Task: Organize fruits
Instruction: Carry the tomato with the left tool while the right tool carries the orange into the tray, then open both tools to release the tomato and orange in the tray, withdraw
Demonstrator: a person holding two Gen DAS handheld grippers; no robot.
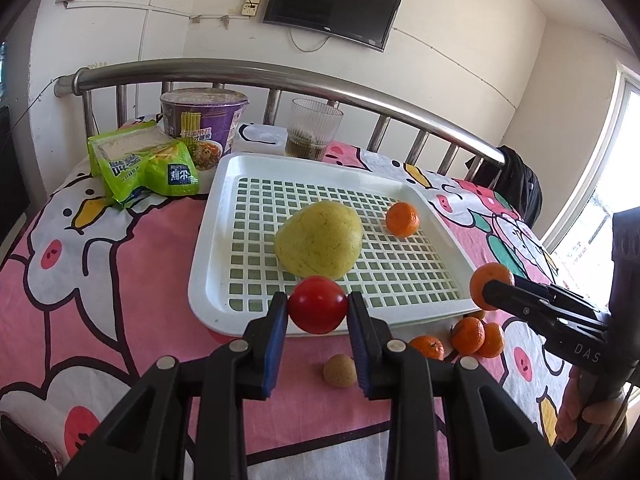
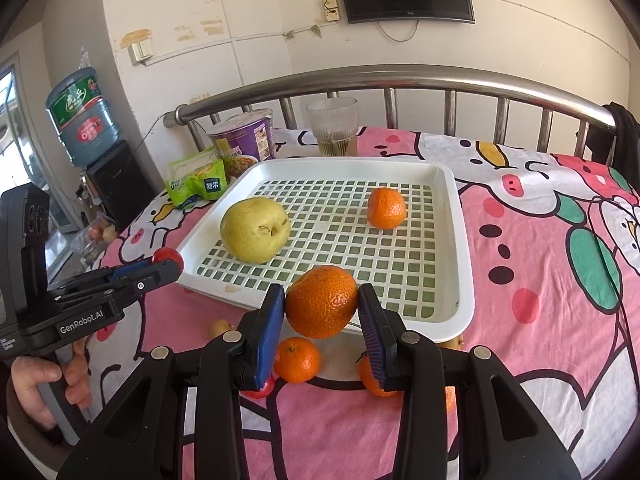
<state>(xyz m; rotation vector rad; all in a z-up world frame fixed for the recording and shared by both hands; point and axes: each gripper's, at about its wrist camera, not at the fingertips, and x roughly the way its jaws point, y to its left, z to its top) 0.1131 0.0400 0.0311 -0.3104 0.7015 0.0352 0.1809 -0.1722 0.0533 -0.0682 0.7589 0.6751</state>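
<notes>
Left claw (image 1: 317, 307) clenched on a red tomato (image 1: 317, 305); right claw (image 2: 321, 303) clamped on a mandarin (image 2: 321, 301), both raised above the near rim of the white slotted tray (image 1: 208, 256).

Inside the tray: a yellow pear (image 1: 319, 239) and a second mandarin (image 1: 402, 219), apart from each other. On the pink cartoon bedsheet (image 1: 120, 264) just before the tray: three loose mandarins (image 1: 467, 334) and a small brown fruit (image 1: 339, 370), partly blocked by the claws. Behind the tray: green snack packets (image 1: 144, 164), a purple noodle cup (image 1: 202, 128), a ribbed glass (image 1: 314, 128), then the steel bed rail (image 1: 280, 76). Readable: "GenRobot.AI" on the left tool, "DAS" cut off on the right one, "TCL" on the wall television (image 1: 332, 2). Packet and cup lettering too small to read.
</notes>
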